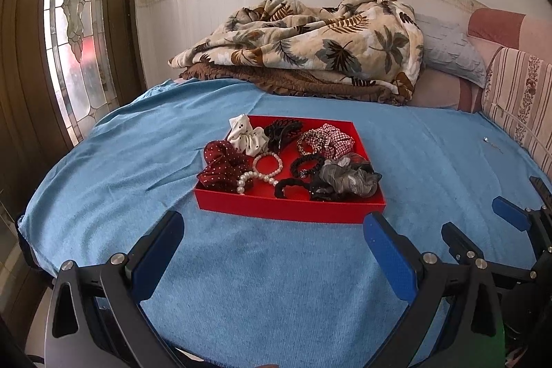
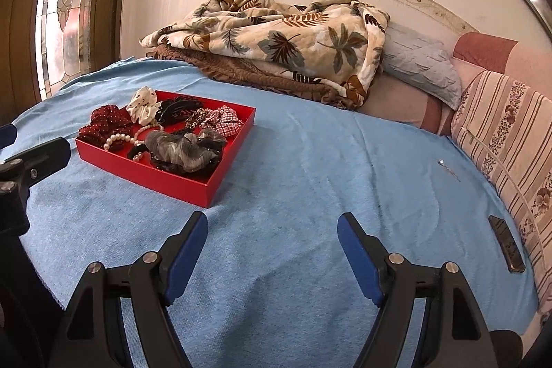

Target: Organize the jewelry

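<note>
Both your grippers are wide open and empty, hovering over bare blue bedspread, so nothing is in hand.

Left gripper points straight at the red tray, which sits at its 12 o'clock, near but apart. From the right gripper the tray is at about 10 o'clock.

The tray is already loaded: maroon dotted scrunchie, white dotted scrunchie, black claw clip, pearl bracelets, checked scrunchie, grey sheer scrunchie, black hair ties.

I'd call this nearly finished, or a pause between picks.

One small silver piece, probably a hairpin, lies loose on the spread at the right gripper's 1 o'clock, well apart from the tray. The dark flat object at 3 o'clock I can't identify.

Next move: send the right gripper to the silver piece. It lies flat and thin on soft cloth, so come in low and close narrow.
</note>
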Demonstrator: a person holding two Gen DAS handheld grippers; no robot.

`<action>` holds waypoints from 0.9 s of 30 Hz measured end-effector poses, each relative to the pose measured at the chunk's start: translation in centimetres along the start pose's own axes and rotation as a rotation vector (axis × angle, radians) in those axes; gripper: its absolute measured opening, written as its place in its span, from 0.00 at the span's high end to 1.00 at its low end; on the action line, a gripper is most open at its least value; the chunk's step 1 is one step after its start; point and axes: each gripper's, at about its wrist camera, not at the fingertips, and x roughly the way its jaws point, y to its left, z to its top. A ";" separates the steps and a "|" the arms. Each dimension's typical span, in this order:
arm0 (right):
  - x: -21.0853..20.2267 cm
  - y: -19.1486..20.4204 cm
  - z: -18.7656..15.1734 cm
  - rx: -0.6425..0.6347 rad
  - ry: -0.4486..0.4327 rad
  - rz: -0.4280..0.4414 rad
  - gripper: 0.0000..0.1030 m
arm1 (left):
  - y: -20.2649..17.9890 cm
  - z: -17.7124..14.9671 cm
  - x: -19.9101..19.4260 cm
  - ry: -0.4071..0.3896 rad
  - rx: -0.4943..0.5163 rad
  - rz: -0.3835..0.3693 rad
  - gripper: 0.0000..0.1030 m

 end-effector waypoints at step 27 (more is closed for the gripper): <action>0.3 0.8 -0.4 -0.014 0.017 0.030 0.19 | 0.6 -0.5 0.5 0.038 -0.019 0.004 0.00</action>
